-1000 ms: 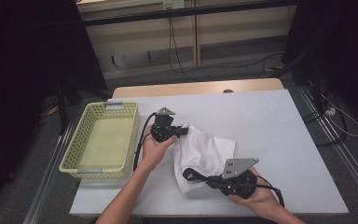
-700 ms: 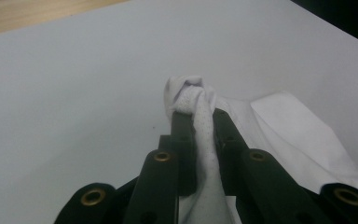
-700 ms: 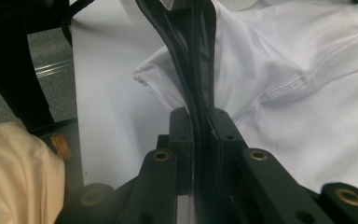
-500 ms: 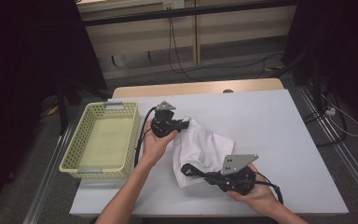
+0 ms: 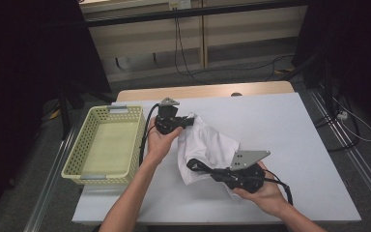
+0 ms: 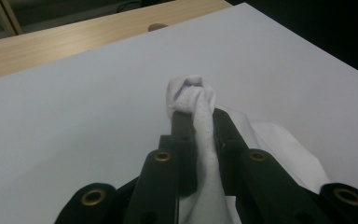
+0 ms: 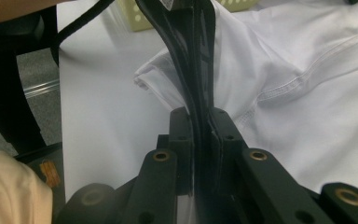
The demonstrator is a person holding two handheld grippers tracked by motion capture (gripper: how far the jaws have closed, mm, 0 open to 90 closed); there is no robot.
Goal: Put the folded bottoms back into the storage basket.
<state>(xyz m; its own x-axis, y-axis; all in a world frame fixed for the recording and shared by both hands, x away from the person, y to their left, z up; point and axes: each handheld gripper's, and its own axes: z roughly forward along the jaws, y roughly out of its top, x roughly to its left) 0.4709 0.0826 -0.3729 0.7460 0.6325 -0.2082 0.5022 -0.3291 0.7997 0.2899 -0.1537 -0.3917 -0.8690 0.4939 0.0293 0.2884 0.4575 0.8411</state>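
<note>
A white garment (image 5: 212,142) lies crumpled in the middle of the white table (image 5: 280,130). My left gripper (image 5: 192,121) is at the garment's far left corner and shut on a bunched fold of it (image 6: 196,100). My right gripper (image 5: 207,169) is at the near left edge, pointing left. Its jaws (image 7: 196,112) are shut on the garment's edge (image 7: 307,93). A dark glossy strip (image 7: 193,51) rises from between them, and I cannot tell what it is. The garment stretches between the two grippers.
A pale yellow plastic basket (image 5: 79,157) stands empty at the table's left side, close to my left forearm (image 5: 135,193). A wooden strip (image 5: 207,91) borders the far edge. Open table surface lies to the right of the garment.
My left gripper has moved toward the far side of the table, drawing the garment's corner with it. The right gripper has shifted slightly farther in, still shut.
</note>
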